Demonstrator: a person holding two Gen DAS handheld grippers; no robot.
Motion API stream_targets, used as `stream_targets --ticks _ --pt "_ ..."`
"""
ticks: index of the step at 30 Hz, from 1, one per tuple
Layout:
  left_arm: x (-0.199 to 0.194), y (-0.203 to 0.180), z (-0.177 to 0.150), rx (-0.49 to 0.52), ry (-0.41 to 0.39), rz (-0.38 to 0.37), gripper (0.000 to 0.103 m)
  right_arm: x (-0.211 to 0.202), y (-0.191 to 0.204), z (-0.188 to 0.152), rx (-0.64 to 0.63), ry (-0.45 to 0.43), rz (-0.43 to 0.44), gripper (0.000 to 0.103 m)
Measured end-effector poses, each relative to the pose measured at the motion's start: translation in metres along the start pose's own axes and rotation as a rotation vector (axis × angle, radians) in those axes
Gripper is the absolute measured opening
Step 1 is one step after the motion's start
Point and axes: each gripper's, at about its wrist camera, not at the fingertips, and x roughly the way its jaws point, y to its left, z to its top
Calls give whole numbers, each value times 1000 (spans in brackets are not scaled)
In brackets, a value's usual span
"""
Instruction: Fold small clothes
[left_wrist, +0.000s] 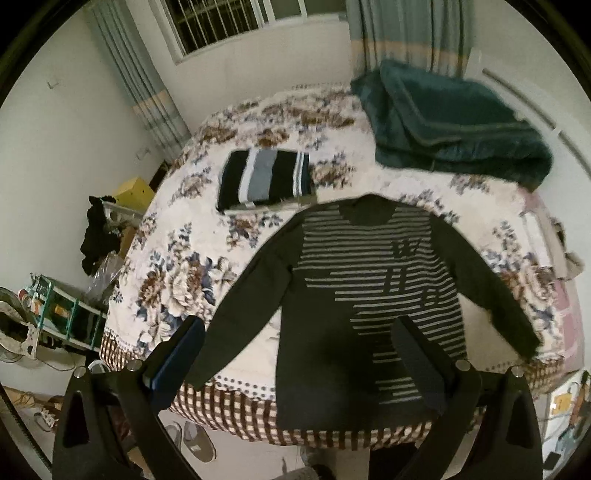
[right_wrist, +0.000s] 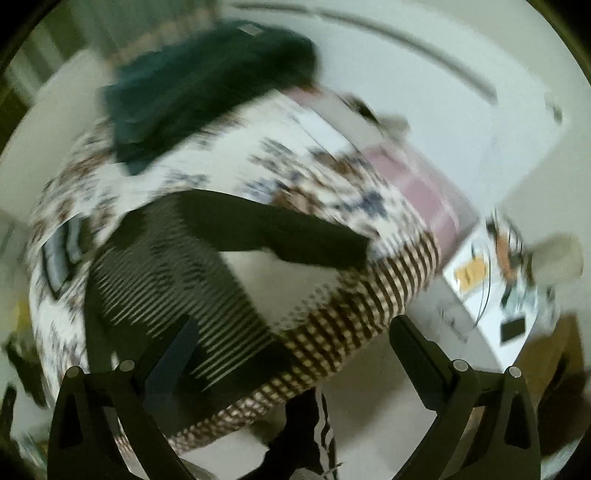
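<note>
Big floral-quilted bed (left_wrist: 177, 266) fills the space ahead of both tongs, its checked brown-and-white skirt hanging down the near edge. Far ahead and to the right of the left tongs (left_wrist: 299, 339) sits a heap of dark teal blanket (left_wrist: 454, 122) at the back of the bed.

Now the main item: a dark long-sleeved sweater (left_wrist: 369, 266) with grey stripes, spread flat on the quilt, collar away from the tongs, both sleeves angled outward, hem draping over the near edge of the bed. It lies directly ahead of the left tongs, the lower body of it showing right between the two fingers. No contact visible; the left tongs stand wide apart and hold nothing, hovering above the hem.

Beyond the sweater's collar, ahead and a little left, a folded black garment with grey and white bands (left_wrist: 264, 177) lies neat on the quilt.

Over to the right tongs (right_wrist: 291, 339), and this view is heavily blurred. Wide apart as well, nothing between the fingers. The sweater (right_wrist: 166, 266) sits ahead and to the left, its left finger overlapping the striped body, one dark sleeve stretching ahead across the quilt. The right finger hangs off the bed's corner over the floor.
</note>
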Motion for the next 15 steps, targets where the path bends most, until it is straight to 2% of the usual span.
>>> stream_targets --ticks 4,8,12,13,14,15 --pt "68 -51 12 32 56 58 103 131 -71 59 171 107 33 103" --pt "136 -95 16 51 116 84 103 251 -124 96 284 178 -4 103" --pt "208 -139 12 51 191 86 103 358 -159 111 354 247 -40 99" --pt "221 -148 12 54 205 86 103 373 -162 111 361 260 -44 99" --pt "238 -160 10 61 222 85 103 394 -167 111 369 282 -33 99" --pt "250 -168 10 69 235 84 103 409 -168 111 378 296 -2 93"
